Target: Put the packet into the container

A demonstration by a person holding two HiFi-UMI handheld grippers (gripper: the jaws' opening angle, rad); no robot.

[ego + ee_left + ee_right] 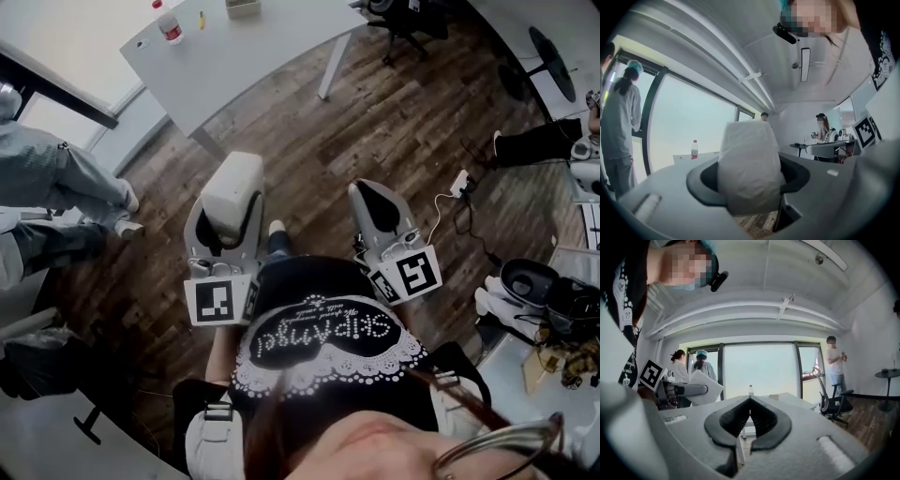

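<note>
A white packet point(233, 186) stands between the jaws of my left gripper point(232, 211), which is shut on it and held at waist height above the wooden floor. In the left gripper view the packet point(749, 164) fills the gap between the dark pads and hides the fingertips. My right gripper point(372, 190) is held beside it, shut, with nothing between its pads; its tips meet in the right gripper view point(750, 400). A small pale container point(243, 7) sits on the white table point(253, 56) ahead, cut by the top edge of the head view.
A red-capped bottle point(169, 23) stands on the table's left part. A person in grey point(56, 169) stands at the left, office chairs point(403, 23) at the back right. Cables and gear point(534, 286) lie at the right.
</note>
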